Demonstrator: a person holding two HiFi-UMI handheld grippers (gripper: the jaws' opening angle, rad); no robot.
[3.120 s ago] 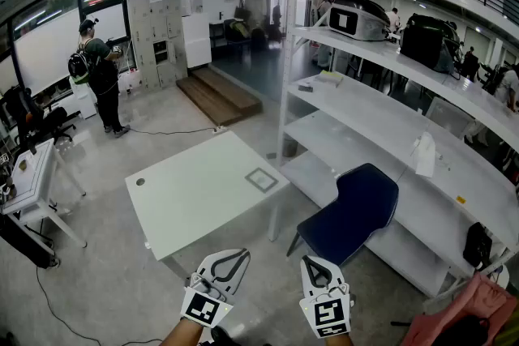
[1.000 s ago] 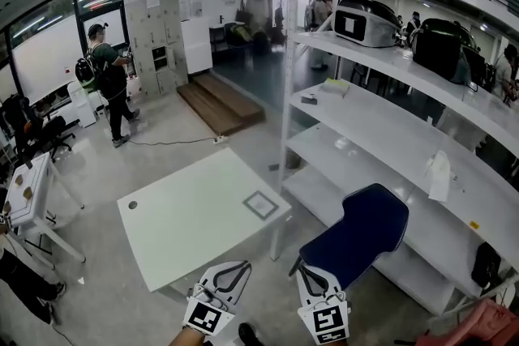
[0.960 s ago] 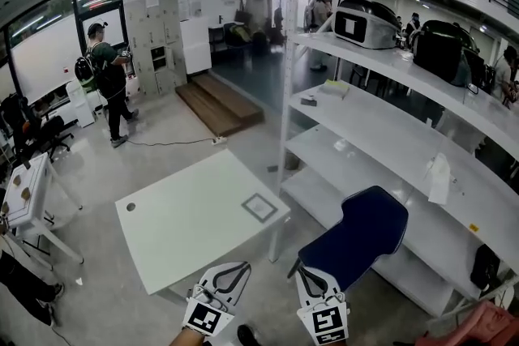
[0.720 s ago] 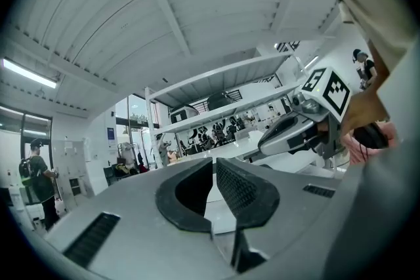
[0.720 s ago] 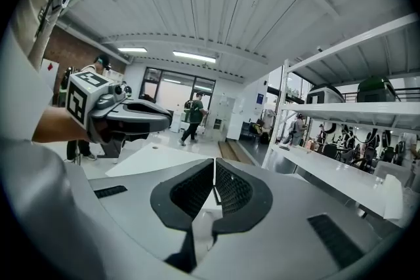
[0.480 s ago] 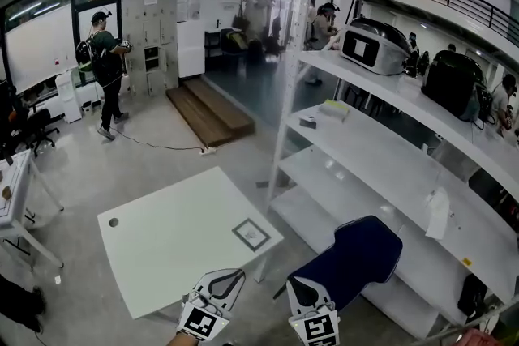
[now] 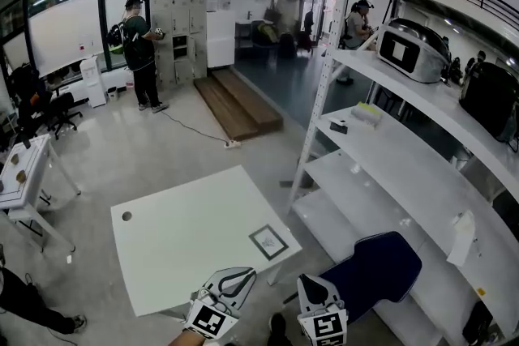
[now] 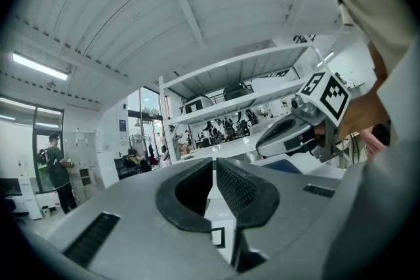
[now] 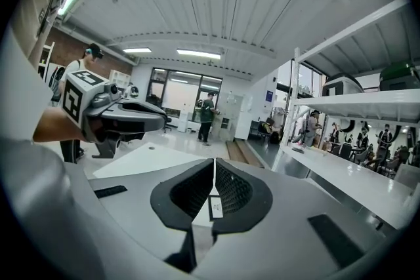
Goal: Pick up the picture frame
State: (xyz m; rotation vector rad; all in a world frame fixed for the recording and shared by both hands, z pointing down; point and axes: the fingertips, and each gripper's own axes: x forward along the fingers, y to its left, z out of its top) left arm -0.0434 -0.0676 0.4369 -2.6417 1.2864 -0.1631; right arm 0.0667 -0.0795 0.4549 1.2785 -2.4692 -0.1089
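Observation:
The picture frame (image 7: 268,241) is a small grey square lying flat near the right corner of the white table (image 7: 186,231). Both grippers are held low at the bottom of the head view, short of the table's near edge. My left gripper (image 7: 248,274) is shut with nothing in it and points level toward the table. My right gripper (image 7: 305,282) is also shut and empty, just right of the frame's corner. In the left gripper view the jaws (image 8: 214,170) meet. In the right gripper view the jaws (image 9: 214,170) meet too, with the table beyond them.
A blue chair (image 7: 375,271) stands right of the table, against long white shelves (image 7: 405,174) carrying appliances. A person (image 7: 139,53) stands at the back left by lockers. Wooden steps (image 7: 243,105) lie beyond the table. A small white table (image 7: 20,174) is at the far left.
The view has shifted as the person walks. The table and frame now sit closer in front of both grippers. Both grippers stay shut and side by side.

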